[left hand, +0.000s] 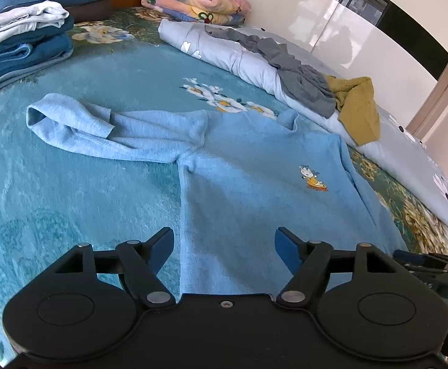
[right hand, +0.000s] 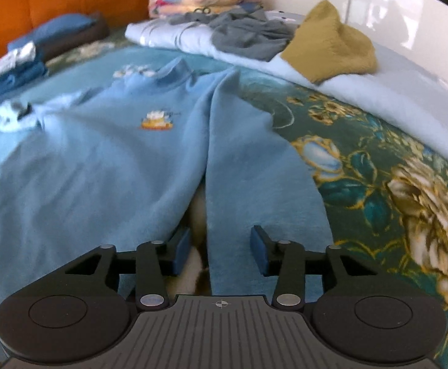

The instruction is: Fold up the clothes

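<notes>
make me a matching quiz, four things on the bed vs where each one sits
Things:
1. blue sweater
2. mustard cloth
3. grey garment
4. folded stack

Places:
A. far left of the left wrist view, white piece on top
B. spread flat on the blanket, just ahead of both grippers
C. draped on the pale quilt, between its far end and the mustard piece
D. on the pale quilt, nearest the white wall panel

Pairs: 1-B, 2-D, 3-C, 4-A
</notes>
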Available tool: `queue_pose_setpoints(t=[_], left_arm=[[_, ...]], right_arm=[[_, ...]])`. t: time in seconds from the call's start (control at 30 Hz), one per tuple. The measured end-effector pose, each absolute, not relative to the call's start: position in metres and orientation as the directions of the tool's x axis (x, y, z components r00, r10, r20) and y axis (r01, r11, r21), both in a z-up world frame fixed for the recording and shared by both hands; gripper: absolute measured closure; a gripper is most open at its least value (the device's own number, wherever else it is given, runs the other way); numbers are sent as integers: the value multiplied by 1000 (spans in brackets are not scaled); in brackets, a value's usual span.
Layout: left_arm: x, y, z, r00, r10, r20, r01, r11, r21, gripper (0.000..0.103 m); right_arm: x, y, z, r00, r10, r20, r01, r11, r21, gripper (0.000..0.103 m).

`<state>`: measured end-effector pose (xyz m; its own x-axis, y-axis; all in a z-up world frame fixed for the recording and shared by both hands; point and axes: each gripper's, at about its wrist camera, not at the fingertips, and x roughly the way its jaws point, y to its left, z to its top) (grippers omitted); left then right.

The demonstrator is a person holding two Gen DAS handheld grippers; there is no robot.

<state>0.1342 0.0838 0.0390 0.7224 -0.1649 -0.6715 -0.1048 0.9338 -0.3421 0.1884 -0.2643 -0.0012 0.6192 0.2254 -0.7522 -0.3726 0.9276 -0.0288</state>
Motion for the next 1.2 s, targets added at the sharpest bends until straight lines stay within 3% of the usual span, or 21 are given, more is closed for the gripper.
queue_pose_setpoints(t=[0.07,0.2,0.27,0.67,0.77,0.87,1.03,1.2], left_arm=[[134,84,38,722,-162,-673,-110,933,-342,32],[136,84,36,718,-161,-677,-114,933,-342,32],[136,83,36,717,-165,-678,-111,932,-345,32],[143,80,31,706,-167,-688,-113,933,-342,32],[145,81,29,703,-165,-692,-118,932,-342,32],[148,84,27,703,-161,-693,-127,930,-344,32],[154,87,24,697,-158,-700,-136,929,-345,32],[157,88,18,690,-165,-705,-139,925,-353,32]], right_arm=[[186,-260,-3,633,205,-746,-380,922,-69,65],[192,-268,-1,631,207,-747,-344,938,-31,97],[198,-277,3,631,219,-744,-313,950,13,99],[280,-341,60,814,-29,-580,-69,987,-147,99],[312,-353,59,802,-90,-591,-17,985,-173,99],[321,-354,55,779,-26,-627,-40,995,-91,99],[312,-317,46,768,93,-634,-193,977,-91,99],[303,-275,38,706,234,-669,-365,929,-60,76]])
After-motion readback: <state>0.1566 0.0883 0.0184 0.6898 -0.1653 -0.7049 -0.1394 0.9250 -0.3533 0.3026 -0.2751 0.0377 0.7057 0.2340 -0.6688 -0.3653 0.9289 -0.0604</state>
